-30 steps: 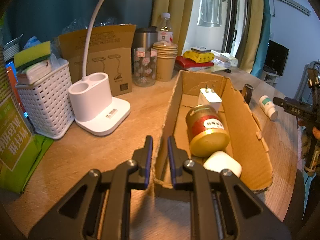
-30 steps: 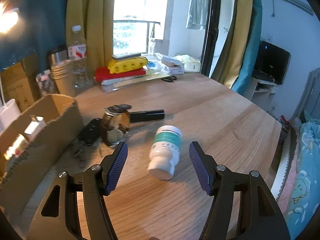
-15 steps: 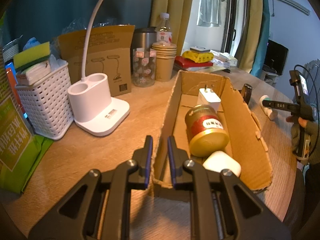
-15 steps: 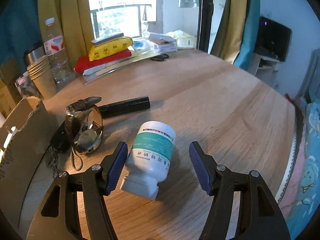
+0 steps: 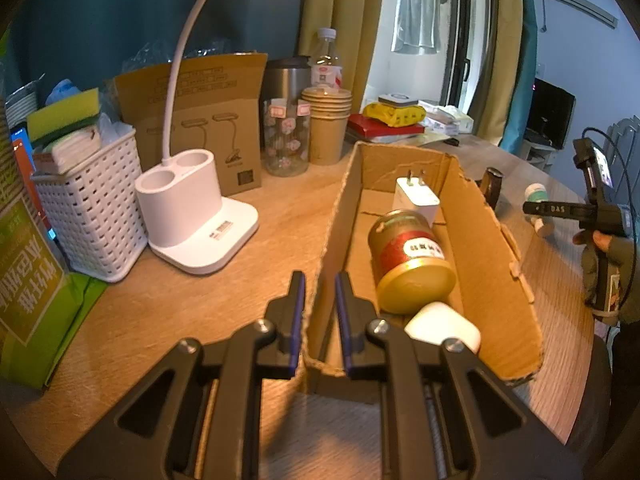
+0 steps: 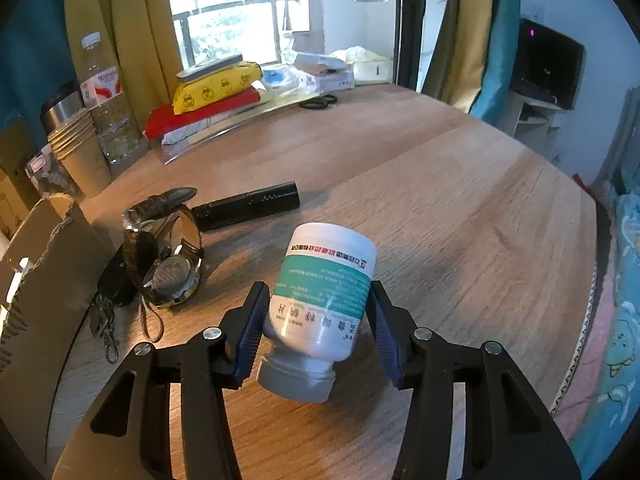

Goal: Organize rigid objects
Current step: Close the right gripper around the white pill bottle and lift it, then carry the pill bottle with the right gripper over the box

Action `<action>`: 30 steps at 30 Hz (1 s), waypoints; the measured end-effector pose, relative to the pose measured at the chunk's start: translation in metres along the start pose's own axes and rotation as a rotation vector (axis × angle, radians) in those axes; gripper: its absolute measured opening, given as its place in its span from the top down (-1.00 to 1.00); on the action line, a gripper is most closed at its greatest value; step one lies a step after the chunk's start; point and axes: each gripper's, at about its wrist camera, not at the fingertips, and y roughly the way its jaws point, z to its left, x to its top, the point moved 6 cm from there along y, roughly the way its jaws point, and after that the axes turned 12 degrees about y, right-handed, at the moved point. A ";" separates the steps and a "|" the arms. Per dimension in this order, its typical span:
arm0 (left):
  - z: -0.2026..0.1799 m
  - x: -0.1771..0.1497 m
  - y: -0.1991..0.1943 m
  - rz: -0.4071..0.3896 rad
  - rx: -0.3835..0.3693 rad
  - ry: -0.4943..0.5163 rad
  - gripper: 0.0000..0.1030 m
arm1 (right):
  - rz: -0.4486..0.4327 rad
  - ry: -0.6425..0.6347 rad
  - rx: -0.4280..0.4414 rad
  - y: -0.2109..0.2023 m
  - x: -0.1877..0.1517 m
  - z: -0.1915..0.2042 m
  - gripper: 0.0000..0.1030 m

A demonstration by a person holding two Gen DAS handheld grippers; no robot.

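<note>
A window (image 6: 236, 24) with a railing lets daylight in. Mustard curtains (image 6: 132, 32) hang to its left against a dark teal wall (image 6: 28, 40); right of it stands a dark screen (image 6: 550, 64) on a white shelf (image 6: 532, 116).

At centre frame we see a white pill bottle (image 6: 320, 304) with a teal label band and grey cap. In the left view we find a brown cardboard box (image 5: 496, 280) holding a red-and-gold can (image 5: 412, 260) and a white charger (image 5: 416, 200); at left, a white lattice basket (image 5: 92, 208).
</note>
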 end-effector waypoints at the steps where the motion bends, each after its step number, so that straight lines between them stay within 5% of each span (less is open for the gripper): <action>1: 0.000 0.000 0.000 0.001 0.000 -0.001 0.70 | -0.006 0.001 0.003 -0.003 0.000 0.001 0.00; 14: -0.001 0.000 -0.001 0.005 -0.003 -0.005 0.70 | -0.113 0.003 0.114 -0.077 -0.008 0.040 0.02; 30: -0.001 0.001 0.000 0.005 -0.004 -0.007 0.70 | -0.191 -0.167 0.257 -0.151 -0.037 0.129 0.02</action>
